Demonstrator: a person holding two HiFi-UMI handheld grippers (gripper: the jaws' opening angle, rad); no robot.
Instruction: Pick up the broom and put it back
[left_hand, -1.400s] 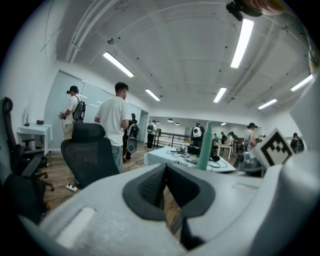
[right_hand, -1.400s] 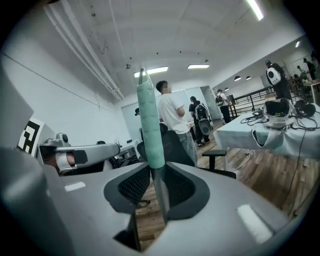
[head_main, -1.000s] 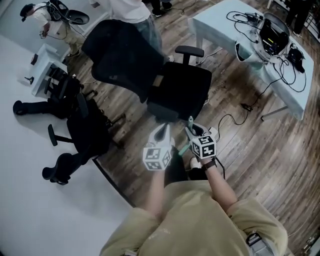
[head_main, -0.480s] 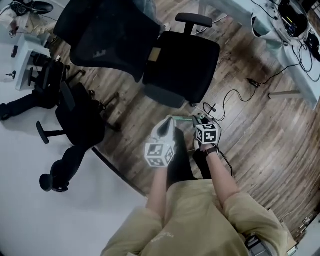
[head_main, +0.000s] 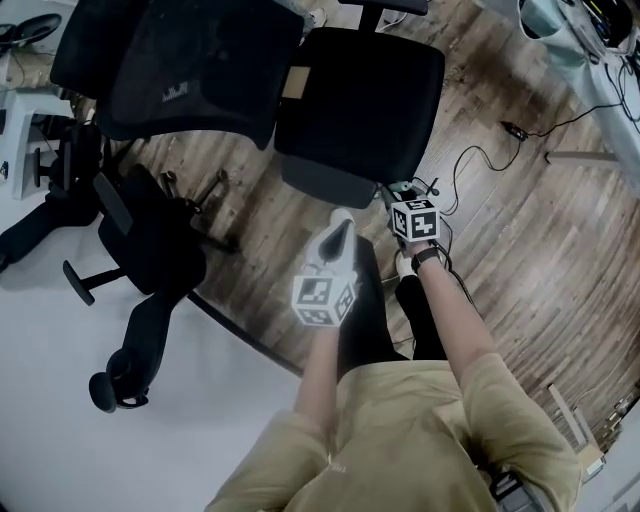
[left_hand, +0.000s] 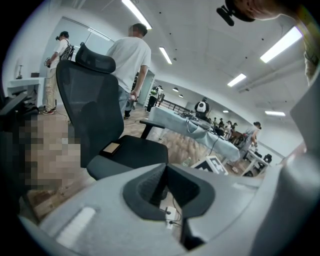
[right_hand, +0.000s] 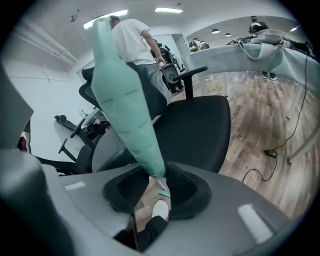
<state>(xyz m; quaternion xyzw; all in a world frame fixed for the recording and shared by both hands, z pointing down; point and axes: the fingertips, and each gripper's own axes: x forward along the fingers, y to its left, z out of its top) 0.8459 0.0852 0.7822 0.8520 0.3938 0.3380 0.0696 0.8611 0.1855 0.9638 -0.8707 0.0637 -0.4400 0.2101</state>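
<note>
Beside the black chair (head_main: 360, 100), over the wood floor (head_main: 520, 230), the person holds both grippers out in front of the body. The right gripper (right_hand: 159, 180) is clenched on the broom (right_hand: 125, 95): its mint-green handle runs up from between the pads and leans to the upper left in the right gripper view, across the chair seat behind it. Below the pads a white shoe (right_hand: 159, 210) shows through the gap. The left gripper (left_hand: 164, 182) has its jaws drawn together with nothing between them, and it hangs just beside the right one. Each gripper carries a cube (head_main: 415, 220) printed with black-and-white square markers. A pale logo (head_main: 175, 95) sits on the chair's backrest, too small to read, and a tan label (head_main: 295, 82) lies at the rear of the seat with no legible print. A second chair (head_main: 150, 250) lies tipped over at the left. A black cable (head_main: 470, 160) trails across the floor.
</note>
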